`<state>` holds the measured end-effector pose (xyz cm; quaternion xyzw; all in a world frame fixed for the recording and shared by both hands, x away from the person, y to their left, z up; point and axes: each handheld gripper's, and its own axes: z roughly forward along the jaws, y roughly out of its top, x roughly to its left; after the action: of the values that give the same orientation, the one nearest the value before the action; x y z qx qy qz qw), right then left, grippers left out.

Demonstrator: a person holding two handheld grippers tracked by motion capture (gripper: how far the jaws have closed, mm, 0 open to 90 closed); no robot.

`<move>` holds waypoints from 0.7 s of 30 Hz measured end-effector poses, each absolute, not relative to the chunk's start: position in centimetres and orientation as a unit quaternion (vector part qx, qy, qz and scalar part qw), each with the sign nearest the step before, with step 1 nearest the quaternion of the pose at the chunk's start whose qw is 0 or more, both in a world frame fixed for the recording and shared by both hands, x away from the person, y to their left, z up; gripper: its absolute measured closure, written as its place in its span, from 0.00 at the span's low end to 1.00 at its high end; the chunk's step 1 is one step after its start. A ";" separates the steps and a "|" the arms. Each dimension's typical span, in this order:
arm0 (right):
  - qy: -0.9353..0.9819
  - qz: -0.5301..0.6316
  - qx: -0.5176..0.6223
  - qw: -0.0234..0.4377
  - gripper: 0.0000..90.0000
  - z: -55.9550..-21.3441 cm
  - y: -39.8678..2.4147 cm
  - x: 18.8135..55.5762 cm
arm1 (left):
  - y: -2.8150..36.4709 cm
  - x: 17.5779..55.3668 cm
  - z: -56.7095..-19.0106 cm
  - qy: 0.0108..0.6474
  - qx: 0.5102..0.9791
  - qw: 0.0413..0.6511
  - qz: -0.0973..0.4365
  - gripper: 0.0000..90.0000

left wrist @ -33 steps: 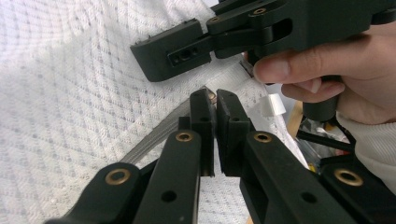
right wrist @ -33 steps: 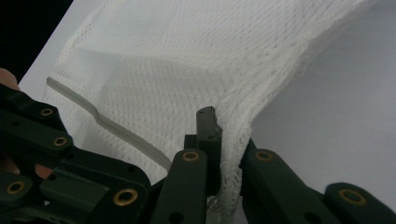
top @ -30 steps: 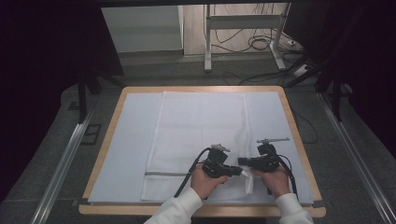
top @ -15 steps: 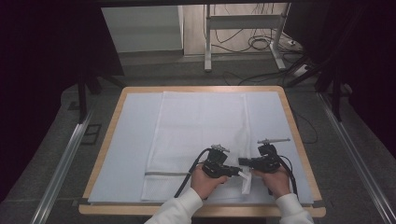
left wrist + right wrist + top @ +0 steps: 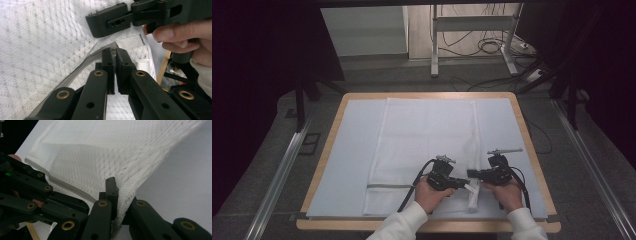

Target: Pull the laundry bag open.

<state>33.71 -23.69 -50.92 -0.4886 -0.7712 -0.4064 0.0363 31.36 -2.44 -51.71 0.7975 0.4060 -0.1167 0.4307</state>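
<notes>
Together, left gripper and right gripper pinching white mesh cloth corner, jaws pressed tight.

Wood-edged worktop, covered almost to the rim by a pale blue sheet. Long white mesh cloth spread flat down the middle, grey band near the front.

Dim surroundings, evenly lit, sharp
</notes>
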 end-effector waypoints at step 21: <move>-0.772 -0.406 -0.488 0.041 0.99 -50.9 -23.8 33.6 | -1.8 31.6 -52.6 0.415 0.797 0.424 -0.112 0.97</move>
<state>33.60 -23.76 -50.91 -0.4877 -0.7718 -0.4061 0.0406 31.62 -1.83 -52.60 0.7973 0.4151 -0.1119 0.4237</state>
